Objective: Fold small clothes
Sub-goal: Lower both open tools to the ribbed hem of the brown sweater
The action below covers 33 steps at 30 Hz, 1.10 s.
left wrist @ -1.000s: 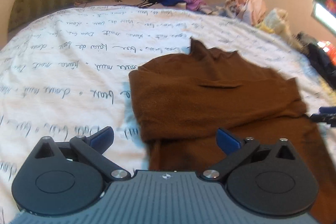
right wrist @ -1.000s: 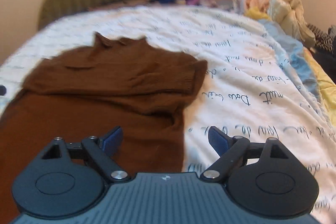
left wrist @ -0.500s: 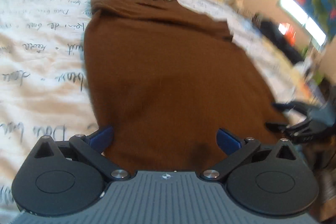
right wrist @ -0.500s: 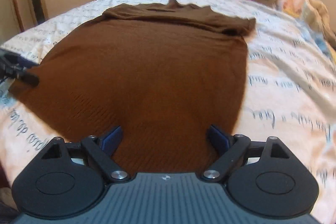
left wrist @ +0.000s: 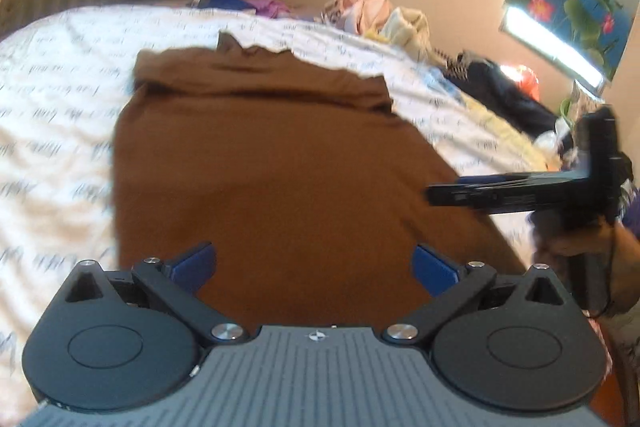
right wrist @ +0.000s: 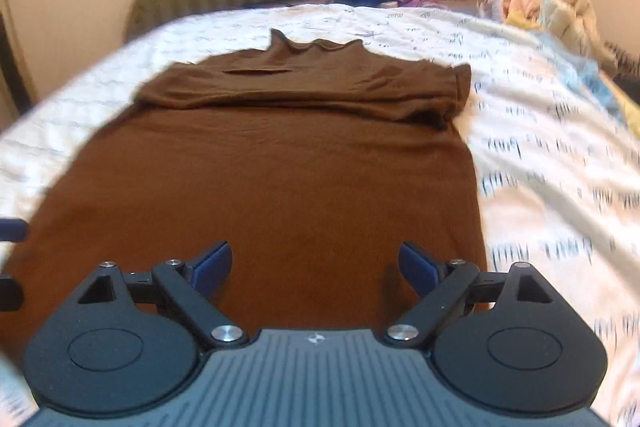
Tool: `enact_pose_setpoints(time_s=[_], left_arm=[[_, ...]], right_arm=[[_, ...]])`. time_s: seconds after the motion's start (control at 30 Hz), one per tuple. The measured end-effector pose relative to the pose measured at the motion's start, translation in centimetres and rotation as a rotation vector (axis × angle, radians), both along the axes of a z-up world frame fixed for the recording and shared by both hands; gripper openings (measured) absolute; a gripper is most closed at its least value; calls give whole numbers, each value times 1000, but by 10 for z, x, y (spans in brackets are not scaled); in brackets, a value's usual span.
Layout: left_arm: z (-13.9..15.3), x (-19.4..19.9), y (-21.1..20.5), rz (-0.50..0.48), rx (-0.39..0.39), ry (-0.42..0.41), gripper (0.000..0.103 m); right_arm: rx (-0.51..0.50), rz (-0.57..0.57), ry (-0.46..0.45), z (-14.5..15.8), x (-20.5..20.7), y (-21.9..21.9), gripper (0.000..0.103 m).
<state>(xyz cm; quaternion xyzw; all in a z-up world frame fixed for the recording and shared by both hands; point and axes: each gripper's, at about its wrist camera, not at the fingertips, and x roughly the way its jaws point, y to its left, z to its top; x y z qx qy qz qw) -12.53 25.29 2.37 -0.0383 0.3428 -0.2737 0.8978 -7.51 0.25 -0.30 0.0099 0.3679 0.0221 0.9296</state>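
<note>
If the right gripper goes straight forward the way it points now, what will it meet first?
Probably the brown garment lying flat on the bed: the open right gripper points along its lower part. Its height above the cloth is unclear.

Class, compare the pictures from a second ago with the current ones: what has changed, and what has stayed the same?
Both grippers have drawn back toward the near hem of the brown sweater, so its whole length now shows. The left gripper and right gripper remain open, holding nothing. The sweater lies as before on the printed bedsheet, sleeves folded across its top.
</note>
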Motion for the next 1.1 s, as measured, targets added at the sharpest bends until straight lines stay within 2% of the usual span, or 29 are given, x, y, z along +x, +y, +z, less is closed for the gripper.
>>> enact_pose_setpoints(time_s=[0.07, 0.1, 0.13, 0.17, 0.2, 0.27, 0.43, 0.57, 0.93, 1.1], left_arm=[[-8, 15, -17, 44, 79, -8, 102], [-16, 22, -21, 53, 125, 11, 102], [-27, 28, -24, 70, 178, 68, 102], [-37, 31, -23, 85, 199, 102, 101], [-38, 22, -20, 73, 206, 43, 103], [-44, 9, -19, 74, 262, 10, 103], [-47, -7, -20, 153, 261, -5, 103], [-45, -16, -19, 209, 259, 6, 103], [-41, -29, -19, 231, 317, 44, 103], [-33, -41, -11, 242, 324, 120, 103]], right_arm=[[6, -24, 89, -16, 19, 1, 94], [-16, -15, 55, -17, 12, 3, 94], [-30, -4, 53, -18, 4, 4, 95], [-30, 0, 49, -19, -7, 4, 95], [-27, 6, 43, -19, -17, 3, 95], [-10, 1, 32, -21, -34, 0, 95], [-19, -37, 13, -23, -61, 4, 95], [-14, -41, 20, -22, -64, 4, 95], [-27, -25, 13, -22, -84, 4, 95], [-21, 29, 36, -19, -108, -2, 95]])
